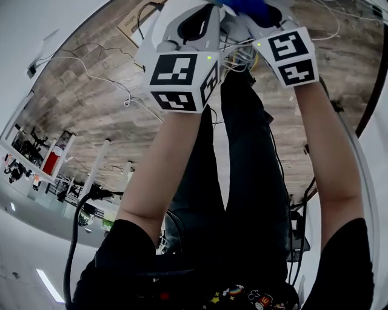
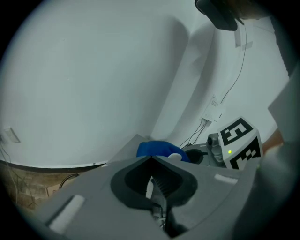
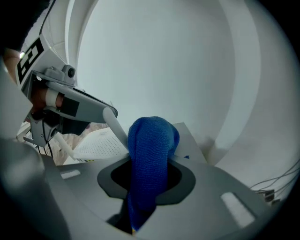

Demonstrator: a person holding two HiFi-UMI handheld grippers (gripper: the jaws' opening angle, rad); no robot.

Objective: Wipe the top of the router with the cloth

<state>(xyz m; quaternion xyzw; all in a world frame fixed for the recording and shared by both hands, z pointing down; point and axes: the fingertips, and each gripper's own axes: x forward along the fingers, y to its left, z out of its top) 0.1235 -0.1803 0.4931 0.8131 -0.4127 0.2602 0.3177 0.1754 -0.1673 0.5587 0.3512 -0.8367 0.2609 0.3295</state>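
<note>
The blue cloth (image 3: 149, 159) is bunched between the jaws of my right gripper (image 3: 152, 133), which is shut on it. It also shows at the top of the head view as the cloth (image 1: 245, 7). Just left of it lies the white router (image 3: 101, 146), with a perforated top and thin antennas. My left gripper (image 2: 151, 161) is shut, with a thin white piece in its slot that looks like a router antenna (image 3: 118, 126). In the head view both grippers are held up close together, left gripper (image 1: 203, 24) and right gripper (image 1: 267, 15). Most of the router is hidden.
White curved walls fill both gripper views. The person's dark trousers (image 1: 242, 181) and bare forearms run down the head view over a wood-pattern floor (image 1: 91, 109) with loose cables. Wires hang on the wall (image 2: 213, 112).
</note>
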